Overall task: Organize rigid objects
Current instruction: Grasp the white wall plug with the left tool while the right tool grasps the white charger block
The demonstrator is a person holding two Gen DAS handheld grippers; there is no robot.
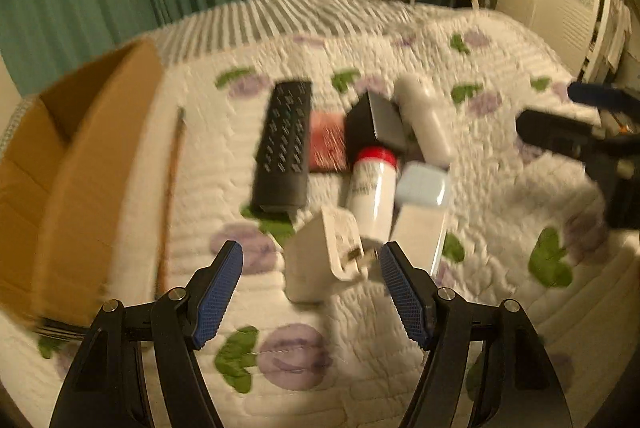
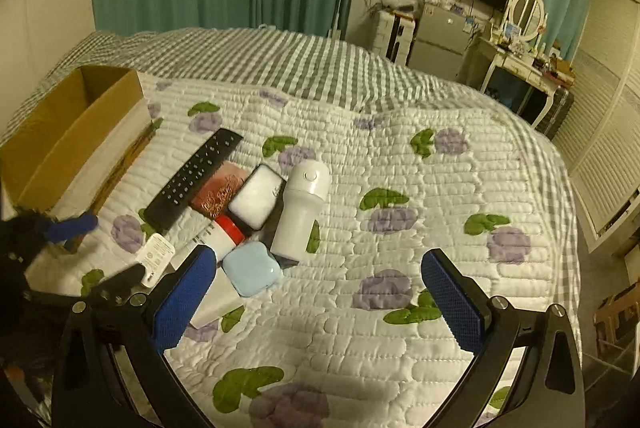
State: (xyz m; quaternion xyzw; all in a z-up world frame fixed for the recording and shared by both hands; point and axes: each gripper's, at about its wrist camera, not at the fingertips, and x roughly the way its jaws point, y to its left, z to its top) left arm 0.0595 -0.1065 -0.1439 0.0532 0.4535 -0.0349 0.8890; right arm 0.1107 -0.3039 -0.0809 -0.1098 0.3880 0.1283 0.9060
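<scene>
A pile of rigid objects lies on the quilted bed. It holds a black remote (image 1: 285,148) (image 2: 196,177), a white charger plug (image 1: 324,254) (image 2: 155,255), a white tube with a red cap (image 1: 370,190) (image 2: 224,232), a light blue case (image 1: 422,185) (image 2: 251,268), a white cylinder device (image 1: 424,120) (image 2: 302,210), a red card (image 1: 328,142) and a black box (image 1: 374,124). My left gripper (image 1: 310,260) is open, its jaws on either side of the charger plug. My right gripper (image 2: 320,272) is open and empty, right of the pile. An open cardboard box (image 1: 80,164) (image 2: 72,132) stands at the left.
A pencil (image 1: 172,184) lies beside the cardboard box. A white flat box (image 1: 418,238) lies under the light blue case. The right gripper shows at the right edge of the left wrist view (image 1: 580,132). A dresser, mirror and TV stand beyond the bed.
</scene>
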